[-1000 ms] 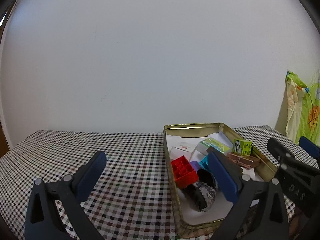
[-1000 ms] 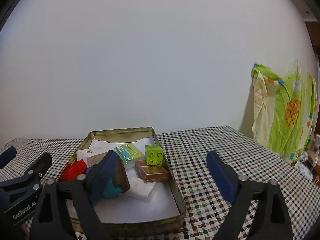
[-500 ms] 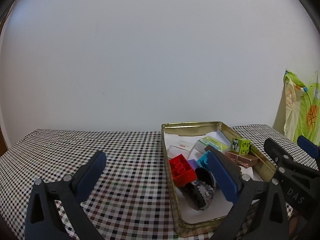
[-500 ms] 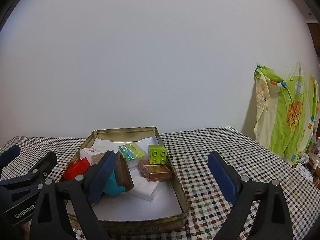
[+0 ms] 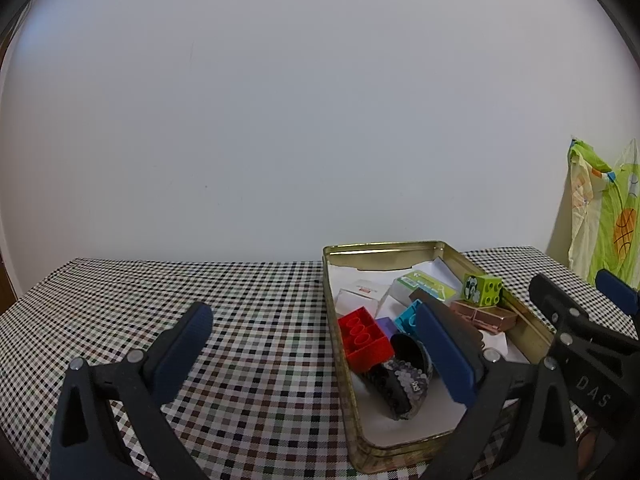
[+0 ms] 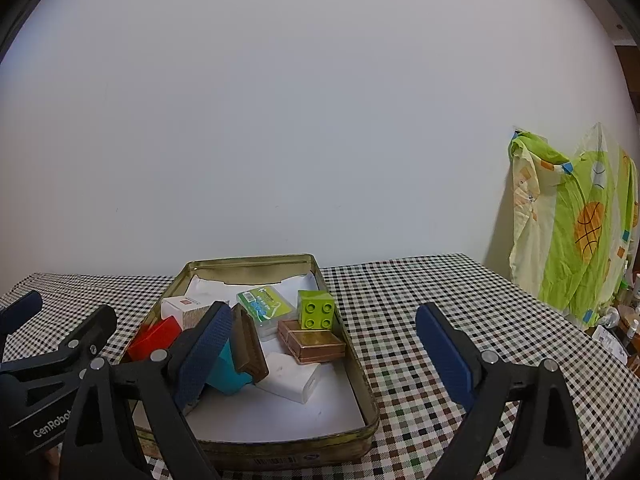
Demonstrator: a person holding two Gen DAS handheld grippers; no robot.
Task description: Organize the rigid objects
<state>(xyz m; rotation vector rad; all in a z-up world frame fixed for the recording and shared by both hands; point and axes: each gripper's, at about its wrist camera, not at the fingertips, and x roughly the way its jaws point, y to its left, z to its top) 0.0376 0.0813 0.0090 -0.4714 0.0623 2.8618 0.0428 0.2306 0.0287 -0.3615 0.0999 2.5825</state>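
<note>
A gold metal tin (image 5: pixel 334 264) (image 6: pixel 248 261) sits on the checked tablecloth and holds several small items. Inside lie a red brick (image 5: pixel 364 338) (image 6: pixel 154 338), a lime brick (image 5: pixel 482 288) (image 6: pixel 316 309), a teal brick (image 6: pixel 228 372), a copper box (image 6: pixel 312 342), a white adapter (image 6: pixel 290 376), a green-labelled clear box (image 6: pixel 264 305), a small white box (image 6: pixel 184 307) and a black patterned tape roll (image 5: pixel 404 376). My left gripper (image 5: pixel 316 354) stands open over the tin's left wall. My right gripper (image 6: pixel 324 354) stands open over the tin's right wall. Neither holds anything.
The checked tablecloth (image 5: pixel 248 320) (image 6: pixel 432 304) stretches left and right of the tin. A plain white wall stands behind. A green and yellow patterned cloth (image 6: pixel 576 224) hangs at the right, with small clutter below it at the table's far right edge.
Both views have shifted slightly, the tin sitting a little lower and closer in each. Both grippers stay open and nothing in the tin has moved.
</note>
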